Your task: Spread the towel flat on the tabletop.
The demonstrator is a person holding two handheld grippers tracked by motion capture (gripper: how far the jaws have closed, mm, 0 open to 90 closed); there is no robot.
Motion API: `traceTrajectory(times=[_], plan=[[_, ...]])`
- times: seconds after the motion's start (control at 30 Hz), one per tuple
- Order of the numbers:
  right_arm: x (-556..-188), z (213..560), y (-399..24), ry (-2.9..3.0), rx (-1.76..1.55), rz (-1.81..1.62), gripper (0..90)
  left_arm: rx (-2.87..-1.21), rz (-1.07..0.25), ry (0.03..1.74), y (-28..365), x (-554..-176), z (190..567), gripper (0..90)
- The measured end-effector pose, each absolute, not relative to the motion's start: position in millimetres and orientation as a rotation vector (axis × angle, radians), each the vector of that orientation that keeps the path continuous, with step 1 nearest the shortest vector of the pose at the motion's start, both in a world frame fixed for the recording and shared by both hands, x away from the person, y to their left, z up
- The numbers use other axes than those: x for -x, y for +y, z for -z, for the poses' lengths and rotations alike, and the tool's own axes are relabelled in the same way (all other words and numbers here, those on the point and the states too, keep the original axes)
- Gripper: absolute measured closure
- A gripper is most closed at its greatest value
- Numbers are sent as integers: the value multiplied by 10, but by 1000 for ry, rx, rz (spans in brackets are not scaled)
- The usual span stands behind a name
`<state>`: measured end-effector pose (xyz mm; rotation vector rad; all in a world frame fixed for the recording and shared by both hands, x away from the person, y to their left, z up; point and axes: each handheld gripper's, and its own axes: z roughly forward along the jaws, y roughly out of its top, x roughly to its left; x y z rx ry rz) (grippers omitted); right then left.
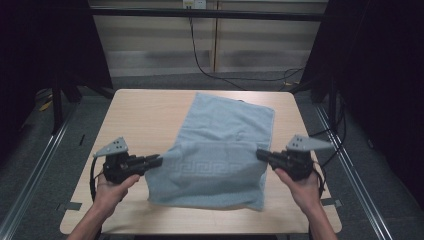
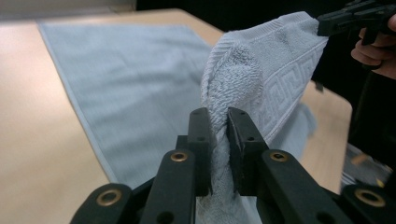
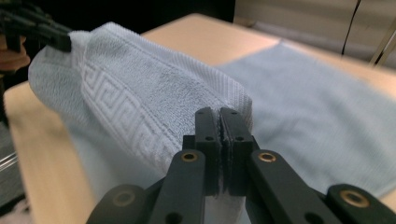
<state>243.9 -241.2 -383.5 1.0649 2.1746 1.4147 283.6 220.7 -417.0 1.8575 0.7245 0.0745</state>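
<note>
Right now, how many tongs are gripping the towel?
2. The left tongs pinch the light blue towel at its near left corner, and the right tongs pinch its near right corner. That near edge is lifted off the table.

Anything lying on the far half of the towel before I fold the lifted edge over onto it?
Nothing visible: the flat far half of the light blue terry towel is bare, and both claws, left and right, already grip the raised near edge.

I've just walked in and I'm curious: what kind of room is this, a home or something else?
Probably a lab or recording booth, not a home: a bare wooden table ringed by dark curtains, metal floor rails, and two handheld grippers, left and right, lifting a blue towel.
</note>
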Motion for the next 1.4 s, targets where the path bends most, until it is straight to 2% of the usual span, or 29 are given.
traceTrajectory(times=[0.07, 0.2, 0.33, 0.5, 0.6, 0.67, 0.73, 0.87, 1.1, 1.2, 1.23, 1.3, 1.33, 1.37, 1.4], plan=[[-2359, 3939, -2412, 2187, -1078, -1418, 872, -1877, -71, 716, 2211, -2780, 4229, 805], [-1935, 4408, -2429, 2217, -1160, -1445, 871, -1913, -12, 718, 2228, -2566, 4467, 803], [-1656, 4557, -2436, 2272, -1175, -1409, 869, -1984, 69, 690, 2219, -2262, 4686, 795], [-1359, 4627, -2426, 2334, -1204, -1345, 837, -2014, 129, 641, 2295, -2015, 4711, 761], [-1203, 4657, -2454, 2346, -1208, -1364, 785, -1954, 144, 630, 2366, -1936, 4685, 730], [-1220, 4631, -2475, 2323, -1211, -1379, 768, -1937, 143, 633, 2373, -1941, 4663, 715], [-1300, 4516, -2506, 2284, -1183, -1422, 735, -1925, 130, 639, 2391, -1984, 4617, 650], [-1434, 4492, -2468, 2292, -1165, -1418, 718, -1901, 123, 692, 2421, -2177, 4621, 592], [-1823, 4680, -2191, 2434, -1117, -1384, 678, -1912, 138, 756, 2417, -2455, 4702, 505], [-1857, 4736, -2144, 2451, -1123, -1370, 668, -1943, 184, 689, 2357, -2374, 4738, 454], [-1877, 4786, -2130, 2462, -1132, -1360, 668, -1966, 196, 663, 2334, -2342, 4745, 403], [-1887, 4815, -2135, 2467, -1142, -1362, 662, -2000, 213, 647, 2297, -2300, 4777, 421], [-1890, 4825, -2140, 2468, -1142, -1361, 661, -2038, 233, 636, 2264, -2265, 4819, 537], [-1890, 4825, -2140, 2468, -1142, -1361, 661, -2038, 233, 636, 2264, -2265, 4819, 704], [-1889, 4840, -2154, 2467, -1151, -1355, 665, -2085, 253, 573, 2218, -2204, 4829, 804]])
